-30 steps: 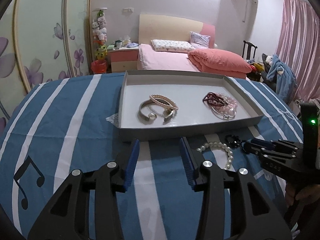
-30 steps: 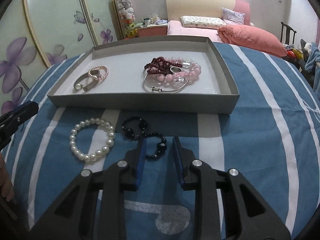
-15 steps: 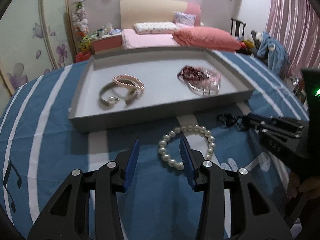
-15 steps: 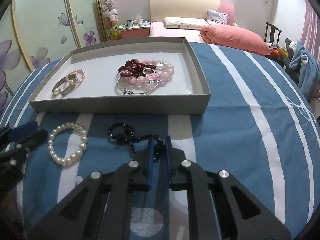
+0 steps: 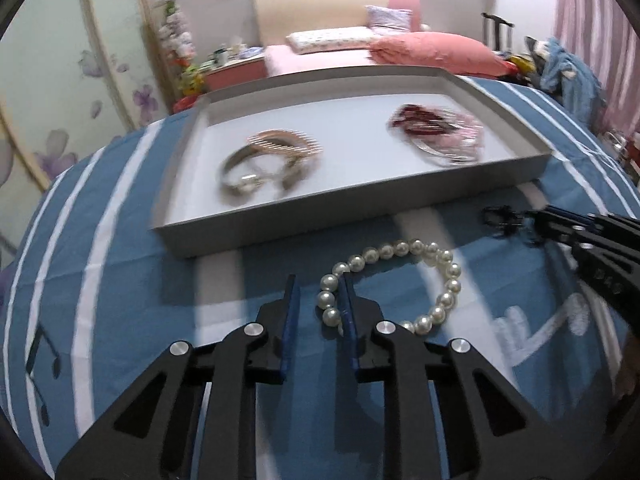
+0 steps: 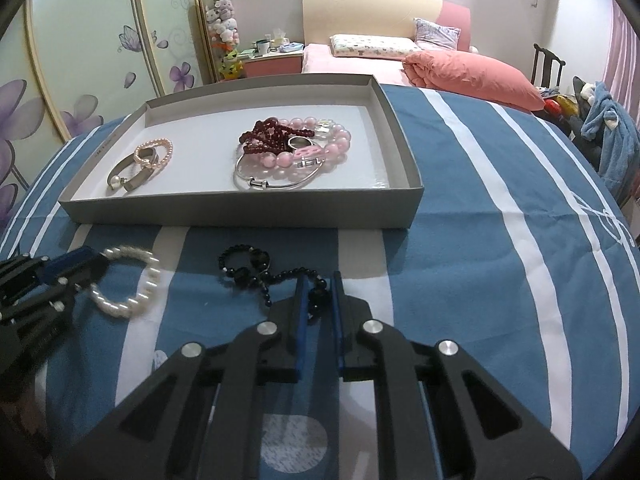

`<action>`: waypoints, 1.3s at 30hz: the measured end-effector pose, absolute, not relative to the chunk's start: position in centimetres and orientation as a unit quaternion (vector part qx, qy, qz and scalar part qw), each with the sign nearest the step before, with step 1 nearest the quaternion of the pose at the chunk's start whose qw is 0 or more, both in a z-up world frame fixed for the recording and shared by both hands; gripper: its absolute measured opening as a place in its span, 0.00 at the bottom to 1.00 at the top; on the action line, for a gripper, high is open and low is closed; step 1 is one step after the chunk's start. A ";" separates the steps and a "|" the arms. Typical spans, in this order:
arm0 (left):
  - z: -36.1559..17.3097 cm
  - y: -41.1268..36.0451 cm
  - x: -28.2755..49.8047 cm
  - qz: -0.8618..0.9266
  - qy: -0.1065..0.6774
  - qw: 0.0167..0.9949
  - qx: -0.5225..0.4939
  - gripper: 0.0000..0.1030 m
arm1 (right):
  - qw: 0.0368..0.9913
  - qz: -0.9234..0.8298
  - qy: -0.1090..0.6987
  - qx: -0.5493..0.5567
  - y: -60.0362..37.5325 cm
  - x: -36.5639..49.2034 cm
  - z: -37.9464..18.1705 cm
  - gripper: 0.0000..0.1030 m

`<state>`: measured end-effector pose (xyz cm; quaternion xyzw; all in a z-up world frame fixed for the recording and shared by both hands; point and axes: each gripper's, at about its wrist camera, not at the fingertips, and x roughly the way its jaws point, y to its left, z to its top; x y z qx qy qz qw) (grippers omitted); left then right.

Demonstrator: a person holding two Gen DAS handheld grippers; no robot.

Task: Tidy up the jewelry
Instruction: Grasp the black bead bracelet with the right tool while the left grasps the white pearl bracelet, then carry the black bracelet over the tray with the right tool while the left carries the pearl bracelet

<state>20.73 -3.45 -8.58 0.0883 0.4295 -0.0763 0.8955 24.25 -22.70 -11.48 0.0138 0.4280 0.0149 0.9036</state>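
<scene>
A white pearl bracelet [image 5: 400, 280] lies on the blue striped cloth in front of the grey tray [image 5: 360, 216]. My left gripper [image 5: 320, 300] has its jaws close around the bracelet's near-left beads. A black bead bracelet [image 6: 256, 272] lies to the right of the pearls. My right gripper [image 6: 318, 296] is shut on its near end. The right gripper also shows in the left wrist view [image 5: 568, 228], and the left gripper in the right wrist view [image 6: 72, 264]. The pearl bracelet shows there too [image 6: 132, 280].
In the tray lie a pink pearl bracelet and a metal bangle [image 6: 144, 160] at the left, and dark red beads, pink beads and a silver bangle [image 6: 288, 152] at the right. A bed [image 6: 400, 56] stands behind the table.
My left gripper has moved right and forward onto the pearl bracelet and narrowed around its beads. My right gripper has closed on the black bead bracelet.
</scene>
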 end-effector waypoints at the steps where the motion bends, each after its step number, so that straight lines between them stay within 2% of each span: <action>1: -8.6 -2.7 20.8 -0.067 0.430 0.896 0.086 0.20 | 0.904 0.015 0.428 0.013 -22.7 24.3 -11.5 0.12; 8: -8.5 1.0 20.3 -0.032 0.430 0.899 0.072 0.21 | 0.903 0.013 0.428 0.010 -22.6 24.2 -11.5 0.12; 26: -8.5 1.3 20.3 -0.033 0.428 0.901 0.061 0.21 | 0.903 0.013 0.429 0.009 -22.5 24.1 -11.5 0.12; 28: -8.5 1.4 20.2 -0.034 0.428 0.901 0.060 0.20 | 0.903 0.013 0.429 0.008 -22.6 24.1 -11.4 0.12; 30: -8.5 1.4 20.0 -0.036 0.428 0.901 0.060 0.14 | 0.903 0.013 0.429 0.013 -22.7 24.0 -11.4 0.11; 39: -8.3 2.6 19.6 -0.032 0.434 0.900 0.038 0.10 | 0.907 0.011 0.418 0.057 -24.3 23.2 -10.9 0.11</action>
